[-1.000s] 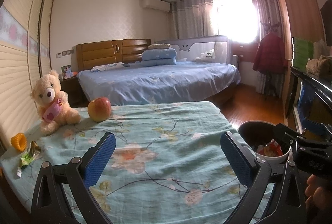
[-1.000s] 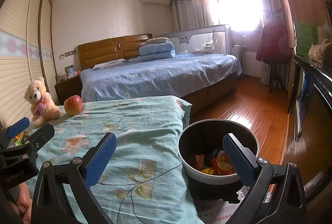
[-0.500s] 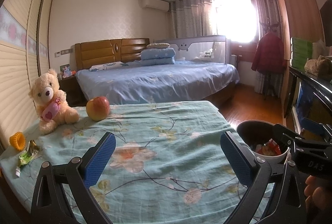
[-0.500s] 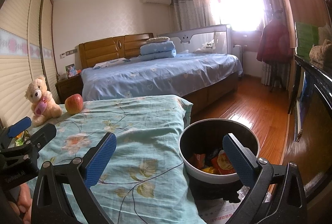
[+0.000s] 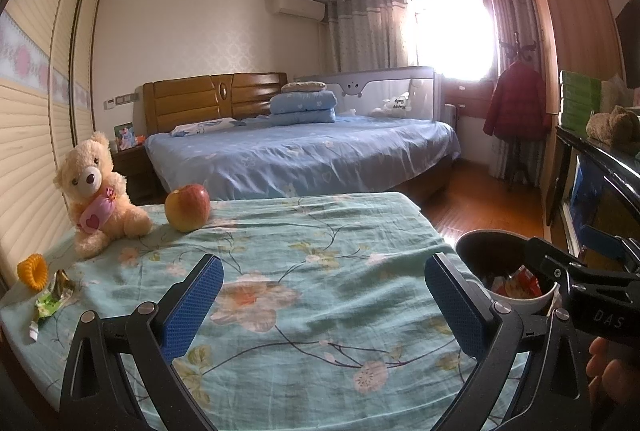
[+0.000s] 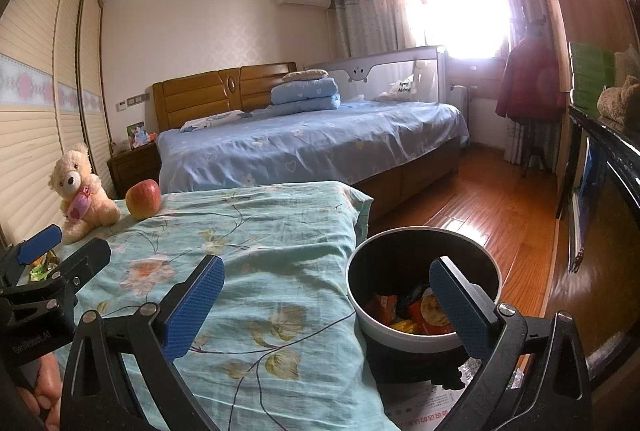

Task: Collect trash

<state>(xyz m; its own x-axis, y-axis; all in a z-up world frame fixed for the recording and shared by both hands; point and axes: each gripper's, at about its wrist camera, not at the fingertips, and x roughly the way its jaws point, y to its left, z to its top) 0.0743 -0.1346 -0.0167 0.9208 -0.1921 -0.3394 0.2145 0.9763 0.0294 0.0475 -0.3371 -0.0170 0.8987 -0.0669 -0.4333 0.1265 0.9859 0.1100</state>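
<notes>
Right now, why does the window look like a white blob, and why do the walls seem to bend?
In the left wrist view the window is blown out by backlight, so nothing outside shows; the right wrist view has the same glare. In both, the fisheye lens bows the wardrobe doors and leaves dark corners. The floral cloth stays evenly lit and sharp.

Open cloth point(image 5: 304, 271) lies ahead; teddy bear point(image 5: 98, 191) and apple point(image 5: 188, 207) crowd the far-left corner.
</notes>
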